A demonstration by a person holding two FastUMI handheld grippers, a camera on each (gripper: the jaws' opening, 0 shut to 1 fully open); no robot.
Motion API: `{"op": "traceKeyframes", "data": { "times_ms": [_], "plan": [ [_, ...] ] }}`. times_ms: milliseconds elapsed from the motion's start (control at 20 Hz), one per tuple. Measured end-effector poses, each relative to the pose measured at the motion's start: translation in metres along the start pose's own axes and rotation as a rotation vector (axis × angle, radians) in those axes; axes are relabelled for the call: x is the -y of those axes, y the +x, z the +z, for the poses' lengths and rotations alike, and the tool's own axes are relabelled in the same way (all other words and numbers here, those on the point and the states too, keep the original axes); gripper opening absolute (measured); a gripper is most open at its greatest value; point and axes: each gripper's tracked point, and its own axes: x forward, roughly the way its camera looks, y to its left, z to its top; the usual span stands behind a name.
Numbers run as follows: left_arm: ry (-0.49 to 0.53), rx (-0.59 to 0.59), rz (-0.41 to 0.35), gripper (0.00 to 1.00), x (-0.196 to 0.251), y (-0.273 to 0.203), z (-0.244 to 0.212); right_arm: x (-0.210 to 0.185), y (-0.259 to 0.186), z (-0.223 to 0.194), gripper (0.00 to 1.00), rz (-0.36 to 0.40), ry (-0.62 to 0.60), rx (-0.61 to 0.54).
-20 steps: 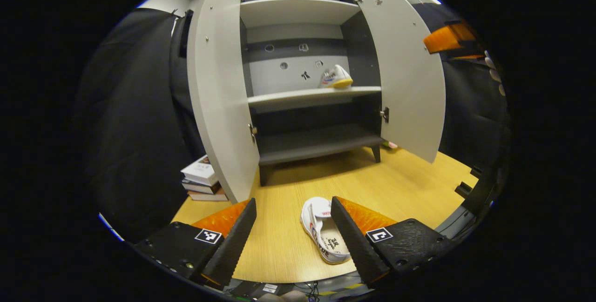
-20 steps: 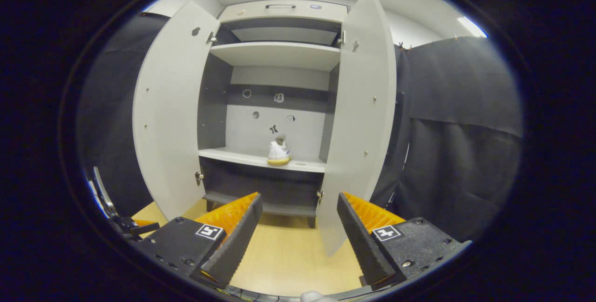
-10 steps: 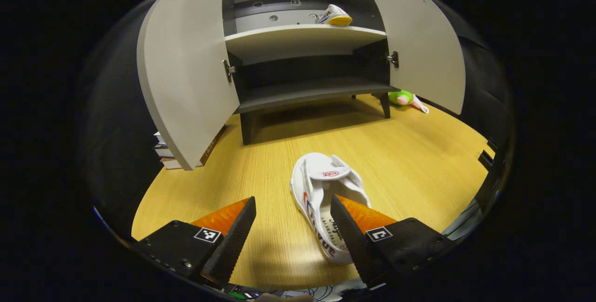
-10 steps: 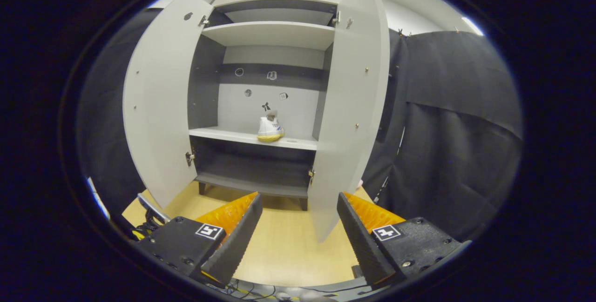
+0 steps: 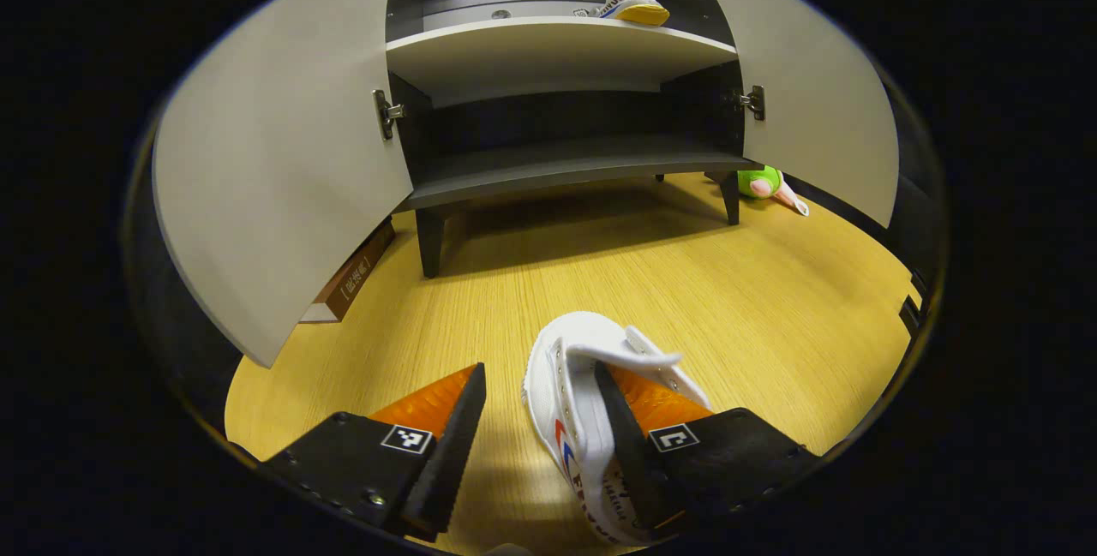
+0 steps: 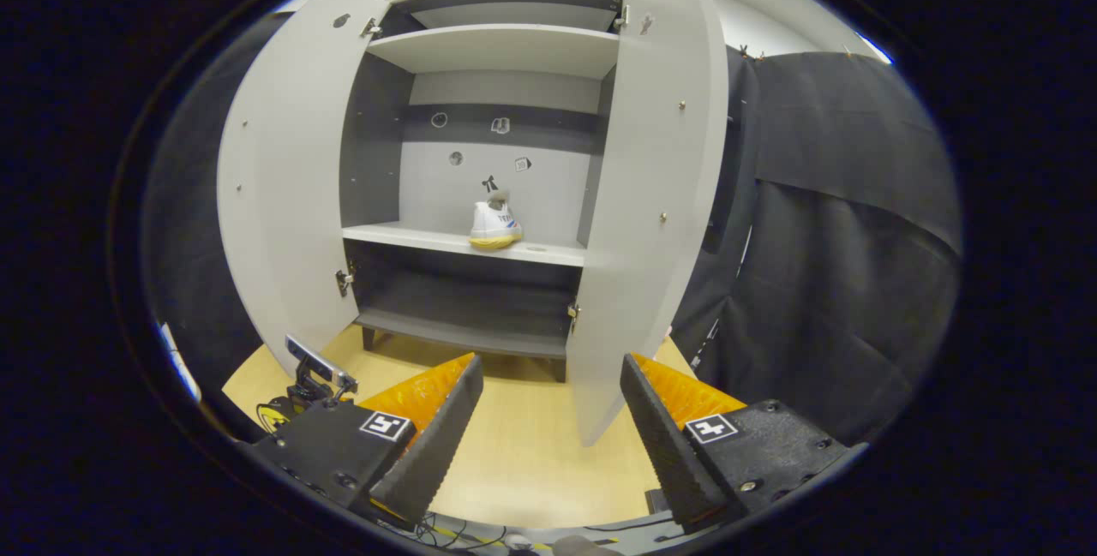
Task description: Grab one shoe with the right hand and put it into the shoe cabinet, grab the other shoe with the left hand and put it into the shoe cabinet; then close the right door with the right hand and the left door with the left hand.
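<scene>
One shoe (image 6: pixel 494 225) sits on the shoe cabinet (image 6: pixel 506 50) shelf; second shoe (image 5: pixel 591 419) on the floor before it, straddled by left gripper (image 5: pixel 540 445), jaws apart; right gripper (image 6: pixel 548 436) apart, empty; both doors open.

The left gripper view rides low over the yellow wood-grain worktop (image 5: pixel 686 282), looking forward and slightly downward between its tool (image 5: pixel 536 445) fingers toward the foot of the grey two-door shoe cabinet (image 5: pixel 557 50), close to a white canvas shoe with a strap (image 5: pixel 574 402) at its fingers. The right gripper view sits higher and farther back, facing the same cabinet (image 6: pixel 506 50) nearly level, off to its right side, with its tool (image 6: pixel 548 436) at the bottom. Both views share the cabinet's open interior, the pale middle shelf (image 5: pixel 548 42) (image 6: pixel 428 237) and the white yellow-soled shoe (image 5: pixel 634 6) (image 6: pixel 494 226) upon it.
</scene>
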Motion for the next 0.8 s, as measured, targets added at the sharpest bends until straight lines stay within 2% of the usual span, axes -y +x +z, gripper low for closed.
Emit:
{"op": "traceKeyframes", "data": {
  "times_ms": [100, 200, 250, 450, 500, 550, 600, 700, 800],
  "plan": [
    [-0.011, -0.009, -0.017, 0.70, 0.006, 0.005, 0.001, 0.004, 0.003, -0.002, 1.00, -0.003, 0.011, -0.008],
    [-0.018, -0.021, -0.022, 0.43, 0.010, 0.007, -0.001, 0.005, 0.007, -0.005, 1.00, 0.000, 0.019, -0.022],
    [-0.017, -0.033, -0.019, 0.40, 0.010, 0.005, -0.003, 0.004, 0.007, -0.007, 1.00, 0.007, 0.025, -0.032],
    [-0.025, -0.051, -0.005, 0.40, 0.006, -0.006, -0.004, 0.004, 0.008, -0.009, 1.00, 0.016, 0.019, -0.038],
    [-0.030, -0.065, 0.002, 0.46, 0.005, -0.010, -0.009, 0.003, 0.008, -0.010, 1.00, 0.020, 0.023, -0.041],
    [-0.035, -0.079, 0.011, 0.41, 0.003, -0.011, -0.015, 0.001, 0.008, -0.011, 1.00, 0.024, 0.028, -0.046],
    [-0.039, -0.094, 0.021, 0.57, 0.001, -0.013, -0.022, 0.000, 0.008, -0.012, 1.00, 0.029, 0.032, -0.048],
    [-0.050, -0.112, 0.035, 0.71, -0.004, -0.013, -0.031, 0.000, 0.008, -0.011, 1.00, 0.031, 0.029, -0.044],
    [-0.055, -0.108, 0.028, 0.71, -0.006, -0.008, -0.029, -0.001, 0.008, -0.014, 1.00, 0.033, 0.020, -0.049]
  ]
}}
